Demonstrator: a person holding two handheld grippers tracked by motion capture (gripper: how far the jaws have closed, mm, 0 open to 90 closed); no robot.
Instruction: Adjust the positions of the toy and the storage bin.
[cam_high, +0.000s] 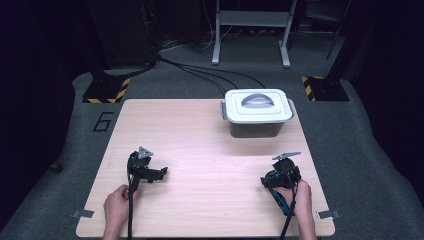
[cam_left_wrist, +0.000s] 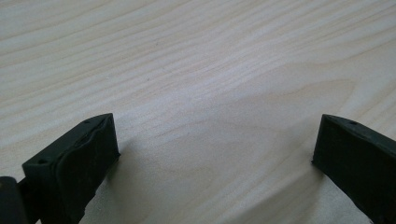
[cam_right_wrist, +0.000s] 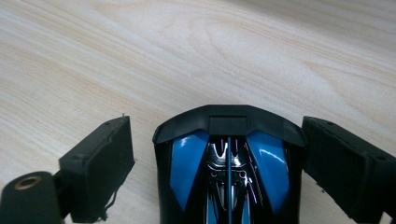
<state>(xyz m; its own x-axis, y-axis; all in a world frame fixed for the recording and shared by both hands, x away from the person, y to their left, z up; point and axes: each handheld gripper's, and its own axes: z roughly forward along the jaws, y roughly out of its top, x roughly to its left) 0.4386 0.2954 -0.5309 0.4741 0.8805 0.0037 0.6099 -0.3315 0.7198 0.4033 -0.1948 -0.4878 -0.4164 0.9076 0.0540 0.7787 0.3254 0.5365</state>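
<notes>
Between the right gripper's (cam_right_wrist: 215, 158) parted fingers lies a blue-black mouse (cam_right_wrist: 229, 163).

Left hand (cam_high: 116, 206) grips the left tongs (cam_high: 161, 173) from below, forearm entering at the bottom edge; tongs lie low, pointing right toward mid-surface, jaws wide apart with nothing between them. Right hand (cam_high: 296, 196) holds the right tongs (cam_high: 264, 182) pointing left, jaws spread on either side of a black-and-blue object, a small gap visible at the left jaw, pads not pressing.
</notes>
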